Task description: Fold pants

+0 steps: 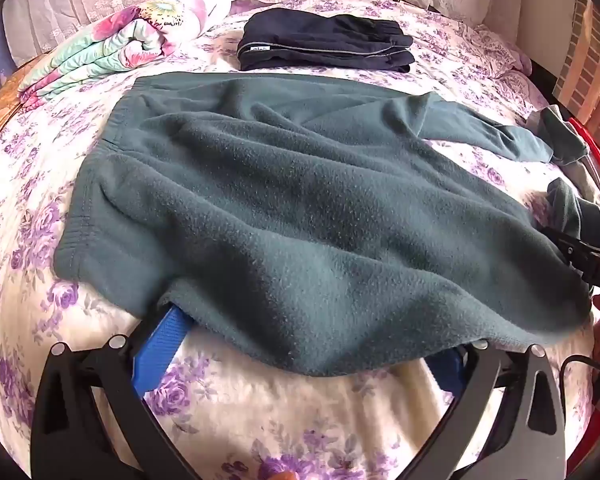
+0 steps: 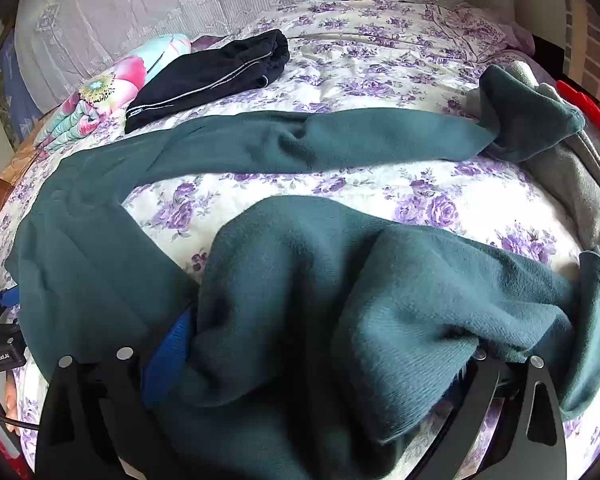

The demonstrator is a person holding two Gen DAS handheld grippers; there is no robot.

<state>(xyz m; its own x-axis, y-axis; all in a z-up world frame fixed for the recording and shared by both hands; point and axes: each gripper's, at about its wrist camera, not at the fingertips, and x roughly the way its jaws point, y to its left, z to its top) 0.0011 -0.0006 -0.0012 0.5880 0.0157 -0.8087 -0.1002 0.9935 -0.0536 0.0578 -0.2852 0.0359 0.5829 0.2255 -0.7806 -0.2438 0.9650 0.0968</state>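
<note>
Now | both hand-held grippers spread under teal pants [image 1: 300, 208] | "GenRobot.AI" on left hand-held gripper [image 2: 0, 358]

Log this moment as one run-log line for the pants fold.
task: fold pants | green fleece pants spread on floral bedspread, legs apart | left gripper and right gripper: fingers spread, fabric draped over | fold: not done

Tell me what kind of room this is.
Most likely a bedroom: the teal fleece pants lie on a bed under a purple floral bedspread, with lace-covered pillows along the far end and a folded floral quilt beside them.
</note>
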